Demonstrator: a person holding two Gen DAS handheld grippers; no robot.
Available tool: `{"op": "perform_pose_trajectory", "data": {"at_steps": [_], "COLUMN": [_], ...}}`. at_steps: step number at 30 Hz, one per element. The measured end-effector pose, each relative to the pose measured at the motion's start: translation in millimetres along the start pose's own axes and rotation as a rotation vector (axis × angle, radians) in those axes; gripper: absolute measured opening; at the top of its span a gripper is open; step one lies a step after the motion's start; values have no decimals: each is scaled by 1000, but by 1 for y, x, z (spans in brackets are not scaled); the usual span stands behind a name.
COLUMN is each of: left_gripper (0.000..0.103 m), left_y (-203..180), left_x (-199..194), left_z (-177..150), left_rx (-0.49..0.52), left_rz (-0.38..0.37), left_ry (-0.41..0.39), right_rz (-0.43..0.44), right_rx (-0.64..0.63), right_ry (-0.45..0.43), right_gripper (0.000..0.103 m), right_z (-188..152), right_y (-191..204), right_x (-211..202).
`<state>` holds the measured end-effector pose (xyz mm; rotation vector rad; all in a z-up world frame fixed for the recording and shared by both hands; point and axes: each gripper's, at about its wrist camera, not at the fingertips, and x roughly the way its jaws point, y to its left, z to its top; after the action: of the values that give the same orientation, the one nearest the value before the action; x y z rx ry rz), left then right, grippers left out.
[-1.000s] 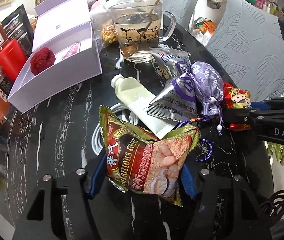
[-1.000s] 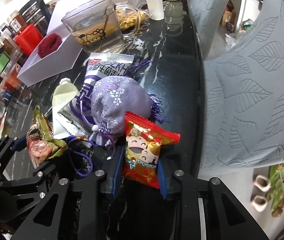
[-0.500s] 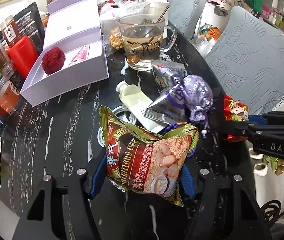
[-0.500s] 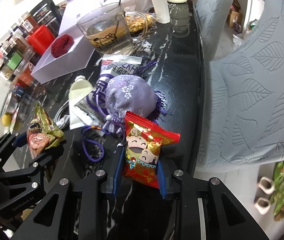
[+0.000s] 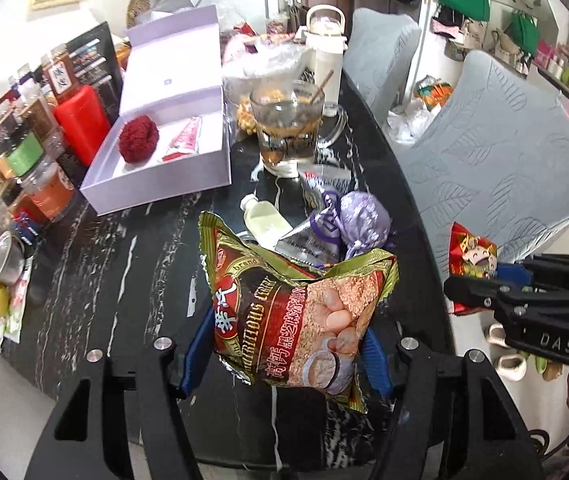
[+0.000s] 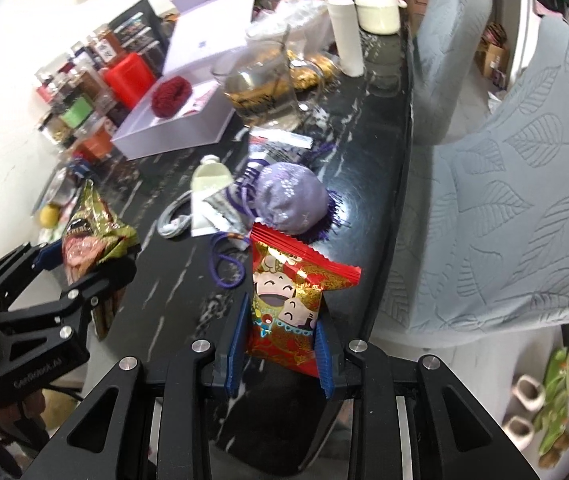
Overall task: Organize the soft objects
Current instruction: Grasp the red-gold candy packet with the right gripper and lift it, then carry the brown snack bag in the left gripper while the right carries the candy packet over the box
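Black marble surface [image 5: 124, 264], cluttered. Open lilac box [image 5: 172, 128] at back left, holding a red pom-pom [image 5: 139, 142] and a small tube [image 5: 184, 140]; free floor beside them. Looks like the drop target, a judgement.

Left gripper [image 5: 284, 344]: jaws clamped on cereal bag [image 5: 292, 308], bag clear of the surface, hanging between the blue pads. Right gripper [image 6: 280, 340]: jaws clamped on red packet [image 6: 288, 300], also lifted, near the surface's right edge.

Step in hand: carry both to the box. Do it well: keep both grips firm, bags are slippery foil. Pass high over the glass mug [image 5: 288, 132] with its stirrer; it sits just beside the box. Go one hand at a time so grippers don't collide.

Left behind on the surface: purple pouch [image 6: 290, 200], silver sachet [image 5: 312, 236], white bottle [image 5: 264, 220].
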<state>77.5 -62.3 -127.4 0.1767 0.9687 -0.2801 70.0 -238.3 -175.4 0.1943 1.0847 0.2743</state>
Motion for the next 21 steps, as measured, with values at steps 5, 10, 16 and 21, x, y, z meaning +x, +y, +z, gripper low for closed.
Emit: {"op": "perform_pose_trajectory", "data": {"at_steps": [5, 10, 16, 21], "left_gripper": [63, 63, 63, 63], "left_y": [-4, -10, -12, -6], "left_x": [-23, -47, -73, -86], "left_z": [0, 0, 0, 1], "left_rx": [-28, -54, -94, -134], "left_rz": [0, 10, 20, 29], "left_ry": [-24, -57, -97, -117], "right_rz": [40, 72, 139, 169], "right_rx": [-28, -46, -47, -105], "right_ry": [-18, -39, -51, -83], "right_gripper": [30, 30, 30, 30], "right_z": [-5, -10, -12, -11], "right_y": [7, 12, 14, 29], "right_x": [-24, -44, -66, -81]}}
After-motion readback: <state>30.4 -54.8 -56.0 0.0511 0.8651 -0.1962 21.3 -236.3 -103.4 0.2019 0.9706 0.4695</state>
